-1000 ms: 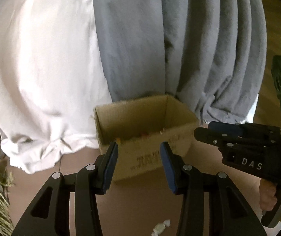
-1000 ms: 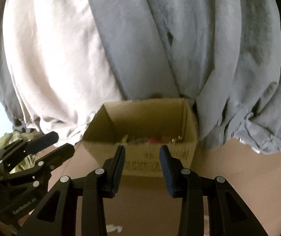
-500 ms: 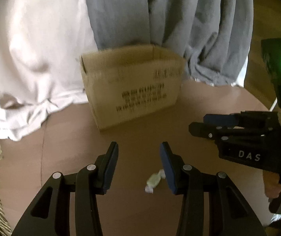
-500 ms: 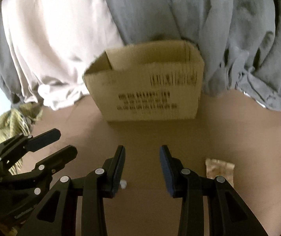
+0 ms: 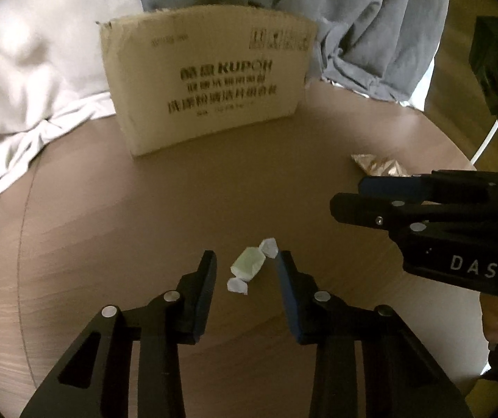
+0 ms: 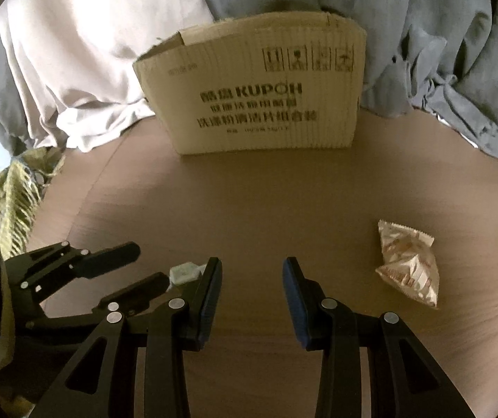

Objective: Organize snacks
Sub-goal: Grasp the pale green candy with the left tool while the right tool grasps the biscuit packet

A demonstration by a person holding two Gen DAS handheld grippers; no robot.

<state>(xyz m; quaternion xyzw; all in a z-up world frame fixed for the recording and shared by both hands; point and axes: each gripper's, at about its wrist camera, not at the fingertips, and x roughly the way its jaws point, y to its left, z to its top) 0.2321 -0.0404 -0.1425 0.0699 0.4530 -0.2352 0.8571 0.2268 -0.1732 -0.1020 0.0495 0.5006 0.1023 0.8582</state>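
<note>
Pick step in hand: the left gripper [image 5: 245, 271] is held spread apart with the green wrapped candy [image 5: 248, 266] lying on the table [image 5: 109, 209] between its fingers, untouched as far as can be judged. The right gripper [image 6: 251, 277] is likewise parted and empty, with the foil snack packet [image 6: 407, 266] resting on the table just to its right and the cardboard box [image 6: 259, 94] standing well apart at the back, against the draped cloth [image 6: 75, 52]. Next, judged: the left fingers are to be lowered and closed across the candy body, not the twisted ends, then it is carried over the box rim; the packet is left for the right gripper.
</note>
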